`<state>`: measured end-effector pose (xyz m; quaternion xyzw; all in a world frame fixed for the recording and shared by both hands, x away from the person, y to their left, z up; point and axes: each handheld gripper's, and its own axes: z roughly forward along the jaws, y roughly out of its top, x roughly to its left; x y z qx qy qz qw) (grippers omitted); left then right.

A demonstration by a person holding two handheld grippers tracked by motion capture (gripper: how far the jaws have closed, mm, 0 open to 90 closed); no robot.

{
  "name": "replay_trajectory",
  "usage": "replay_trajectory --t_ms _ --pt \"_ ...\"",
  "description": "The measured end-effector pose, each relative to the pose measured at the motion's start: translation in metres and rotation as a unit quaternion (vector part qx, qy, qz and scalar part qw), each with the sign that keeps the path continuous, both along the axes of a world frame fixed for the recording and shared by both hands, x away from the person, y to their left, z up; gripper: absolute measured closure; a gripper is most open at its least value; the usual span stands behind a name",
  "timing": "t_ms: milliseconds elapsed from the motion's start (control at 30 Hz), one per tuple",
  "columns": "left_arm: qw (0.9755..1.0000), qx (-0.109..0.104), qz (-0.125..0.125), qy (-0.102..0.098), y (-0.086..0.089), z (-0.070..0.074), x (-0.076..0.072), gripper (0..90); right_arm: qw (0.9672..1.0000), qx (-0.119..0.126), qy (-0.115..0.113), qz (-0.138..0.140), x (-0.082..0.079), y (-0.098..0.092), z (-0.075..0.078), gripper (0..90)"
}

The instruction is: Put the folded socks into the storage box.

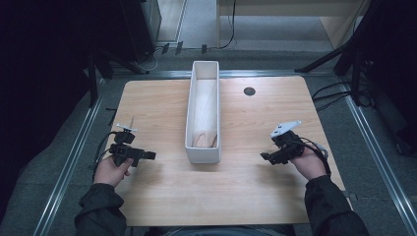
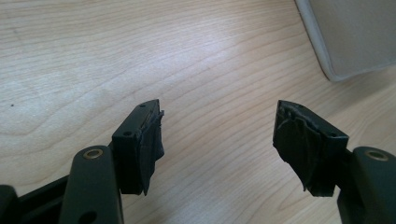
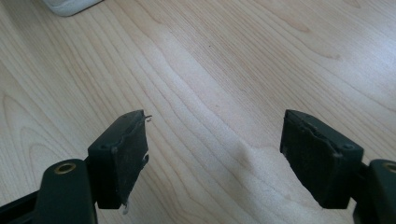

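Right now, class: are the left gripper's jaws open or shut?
Open. The left gripper holds its jaws wide apart, with bare wooden table showing between them and nothing gripped.

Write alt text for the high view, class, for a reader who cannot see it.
A person's hands hold a left gripper and a right gripper, both open, over a wooden table, either side of a long white bin. The bin runs away from the person at the table's middle, and a small dark hole sits beyond it to the right.

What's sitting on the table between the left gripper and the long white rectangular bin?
Nothing: in the high view the stretch of light wooden table between the left gripper and the long white rectangular bin is bare. The left gripper view shows bare wood too.
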<state>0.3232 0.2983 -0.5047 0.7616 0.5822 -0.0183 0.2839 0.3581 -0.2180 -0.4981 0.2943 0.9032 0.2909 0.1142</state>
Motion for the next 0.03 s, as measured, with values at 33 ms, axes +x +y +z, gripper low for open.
replay_trajectory --t_ms 33 --pt "1.0000 0.000 0.000 0.000 0.0000 0.0000 0.0000 32.2 1.0000 -0.001 -0.002 0.003 0.0000 0.0000 0.0001 23.4"
